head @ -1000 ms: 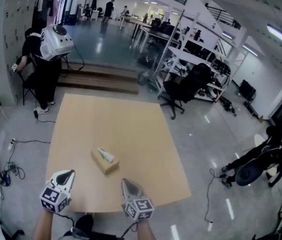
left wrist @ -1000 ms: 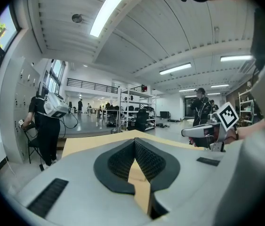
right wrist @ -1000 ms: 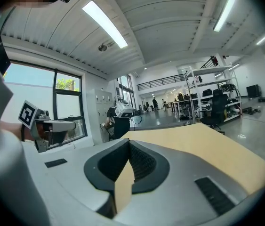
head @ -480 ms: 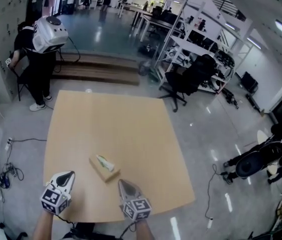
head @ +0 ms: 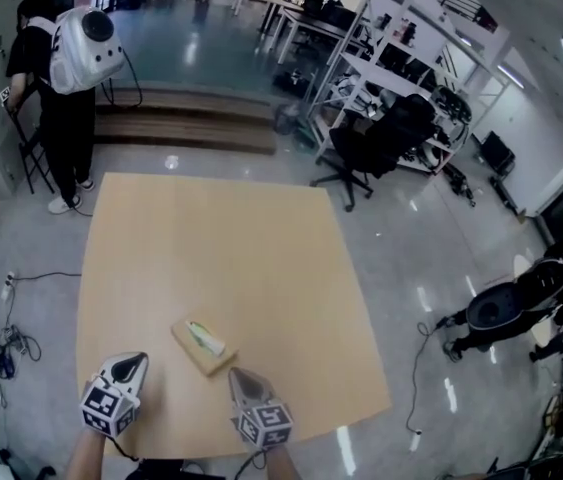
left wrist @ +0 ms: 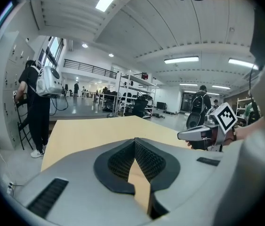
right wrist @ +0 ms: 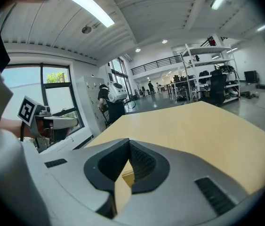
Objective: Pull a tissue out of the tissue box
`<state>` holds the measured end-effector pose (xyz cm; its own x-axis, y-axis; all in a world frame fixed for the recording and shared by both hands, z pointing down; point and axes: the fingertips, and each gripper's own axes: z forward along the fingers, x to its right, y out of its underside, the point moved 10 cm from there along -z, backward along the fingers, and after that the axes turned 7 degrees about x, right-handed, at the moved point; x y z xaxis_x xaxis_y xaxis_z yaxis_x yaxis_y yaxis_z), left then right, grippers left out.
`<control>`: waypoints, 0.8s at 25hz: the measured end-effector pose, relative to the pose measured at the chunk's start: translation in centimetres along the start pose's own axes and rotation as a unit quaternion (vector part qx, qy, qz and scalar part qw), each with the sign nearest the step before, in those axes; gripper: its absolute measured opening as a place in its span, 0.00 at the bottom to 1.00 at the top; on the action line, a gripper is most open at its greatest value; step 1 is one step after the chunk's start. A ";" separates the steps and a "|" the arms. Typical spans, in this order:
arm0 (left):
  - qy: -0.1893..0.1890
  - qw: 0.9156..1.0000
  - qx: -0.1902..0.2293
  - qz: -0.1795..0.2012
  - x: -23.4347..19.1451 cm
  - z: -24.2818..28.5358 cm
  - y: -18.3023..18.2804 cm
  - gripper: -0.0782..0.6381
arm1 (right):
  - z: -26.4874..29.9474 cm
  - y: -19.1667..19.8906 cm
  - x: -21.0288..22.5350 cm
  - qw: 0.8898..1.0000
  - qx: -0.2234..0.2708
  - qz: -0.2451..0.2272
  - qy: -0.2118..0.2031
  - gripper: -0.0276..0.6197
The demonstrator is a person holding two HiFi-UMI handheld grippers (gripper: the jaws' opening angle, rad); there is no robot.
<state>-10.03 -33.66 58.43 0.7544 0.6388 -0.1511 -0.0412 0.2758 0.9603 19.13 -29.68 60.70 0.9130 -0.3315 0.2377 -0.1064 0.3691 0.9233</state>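
Observation:
A tan tissue box (head: pixel 204 346) with a white-green tissue poking from its top lies on the light wooden table (head: pixel 211 238), near the front edge. My left gripper (head: pixel 139 358) hovers just left of the box, shut and empty. My right gripper (head: pixel 233 375) sits just in front of the box's near right corner, also shut with nothing in it. In the left gripper view the jaws (left wrist: pixel 135 141) meet at the tip over bare tabletop, and the right gripper (left wrist: pixel 203 133) shows beside them. In the right gripper view a corner of the box (right wrist: pixel 126 177) shows through the gap behind the shut tip (right wrist: pixel 129 141).
A person with a white backpack (head: pixel 66 78) stands by a chair beyond the table's far left corner. Black office chairs (head: pixel 381 148) and shelving stand at the back right. Cables (head: pixel 1 338) lie on the floor to the left, and a dark wheeled device (head: pixel 501 318) to the right.
Both grippers have sunk towards the table and edged forward, so the tissue box now lies closer to their tips. Both have stayed shut.

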 end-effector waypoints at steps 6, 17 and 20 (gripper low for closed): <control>-0.002 0.999 -0.030 -0.019 -1.1 1.6 1.4 0.12 | 2.2 1.1 1.1 1.000 -0.025 0.008 0.005 0.06; 0.003 0.998 -0.055 -0.037 -2.8 3.6 3.5 0.12 | 5.1 2.6 1.6 0.999 -0.029 0.028 0.011 0.06; 0.005 0.998 -0.059 -0.039 -3.2 3.7 3.8 0.12 | 5.4 2.8 1.5 0.999 -0.032 0.033 0.009 0.14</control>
<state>-10.22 -37.35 63.41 0.7518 0.6193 -0.2264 -0.0604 0.4066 0.9116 18.02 -33.84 65.28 0.9116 -0.2900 0.2915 -0.1413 0.4447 0.8844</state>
